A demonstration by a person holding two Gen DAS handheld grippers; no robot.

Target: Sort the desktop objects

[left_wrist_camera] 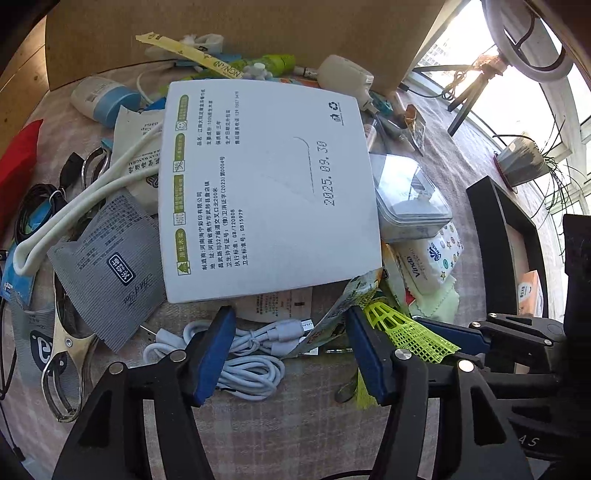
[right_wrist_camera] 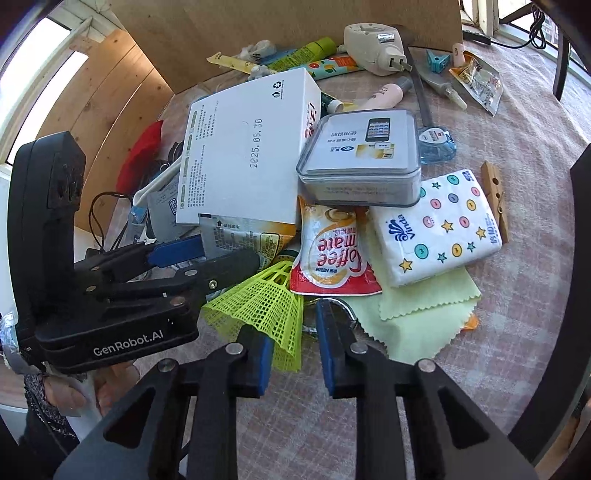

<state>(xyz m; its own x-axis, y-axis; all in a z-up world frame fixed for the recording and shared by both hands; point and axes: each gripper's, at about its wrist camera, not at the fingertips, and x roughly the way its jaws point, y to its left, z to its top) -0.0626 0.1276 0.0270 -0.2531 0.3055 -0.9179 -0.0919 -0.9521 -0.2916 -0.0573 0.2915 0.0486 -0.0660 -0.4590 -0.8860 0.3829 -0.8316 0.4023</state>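
A pile of small objects covers the table. My left gripper stands open over a coiled white USB cable; a printed yellow-green sachet leans across its right finger. In the right wrist view it reaches in from the left onto that sachet. My right gripper has its jaws narrow around the rim of a yellow-green plastic shuttlecock. The mesh skirt touches the left pad, and a gap shows at the right pad. The left wrist view shows the shuttlecock lying over the right gripper.
A white box stamped with a date tops the pile, beside a clear plastic case, a Vinda tissue pack, a Coffee mate sachet and a green cloth. A cardboard wall closes the back. A black frame stands right.
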